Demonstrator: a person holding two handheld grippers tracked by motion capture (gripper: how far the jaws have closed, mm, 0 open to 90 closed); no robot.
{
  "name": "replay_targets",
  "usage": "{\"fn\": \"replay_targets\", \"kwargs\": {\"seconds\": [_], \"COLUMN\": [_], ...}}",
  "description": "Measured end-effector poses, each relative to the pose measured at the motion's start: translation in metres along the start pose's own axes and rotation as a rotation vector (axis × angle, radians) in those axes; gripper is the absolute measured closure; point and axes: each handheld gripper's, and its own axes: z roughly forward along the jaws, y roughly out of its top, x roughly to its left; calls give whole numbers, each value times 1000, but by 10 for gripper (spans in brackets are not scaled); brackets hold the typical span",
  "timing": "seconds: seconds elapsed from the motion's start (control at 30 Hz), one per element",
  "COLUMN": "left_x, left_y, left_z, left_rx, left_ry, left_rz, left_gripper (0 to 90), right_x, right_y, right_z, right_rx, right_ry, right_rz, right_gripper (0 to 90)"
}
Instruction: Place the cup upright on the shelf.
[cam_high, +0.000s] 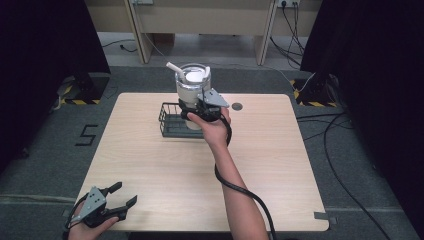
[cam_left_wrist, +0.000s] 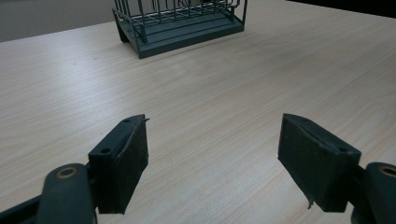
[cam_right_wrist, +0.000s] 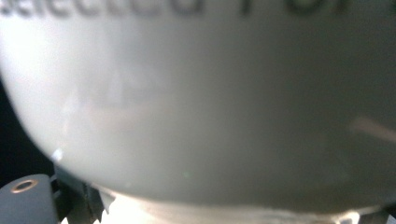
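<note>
**Tumbler held above the wire basket**

Tumbler (cam_high: 192, 82), a pale grey cup with a white lid and an angled straw, is the thing in hand; places here are told from the wire basket (cam_high: 170, 120) on the counter (cam_high: 165, 170).

Nearest the person, well short of the basket at the counter's near left corner, the left gripper (cam_high: 122, 196) rests with its jaws spread wide and nothing between them; its own view looks across bare wood to the basket.

Farther off, the right gripper (cam_high: 194, 107) is clamped on the tumbler's lower body, right at the basket's right end. The tumbler stands upright, its base at the basket's rim, its blurred wall close before the right gripper view.
</note>
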Motion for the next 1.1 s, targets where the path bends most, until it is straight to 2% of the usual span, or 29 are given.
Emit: {"fn": "replay_targets", "kwargs": {"seconds": [0.3, 0.43, 0.53, 1.1], "left_x": [0, 0, 1, 1], "left_y": [0, 0, -1, -1], "left_z": [1, 1, 1, 1], "left_rx": [1, 2, 4, 0], "left_ry": [-1, 0, 1, -1], "left_rz": [-7, -7, -8, -13], "left_gripper": [238, 238, 239, 240], "right_x": [-6, -9, -12, -23], "right_y": [7, 11, 14, 9], "right_z": [11, 19, 26, 54], "right_rx": [0, 5, 3, 44], "right_ry": [-10, -9, -10, -51], "right_rz": [19, 6, 22, 14], "right_gripper": [98, 97, 98, 97]}}
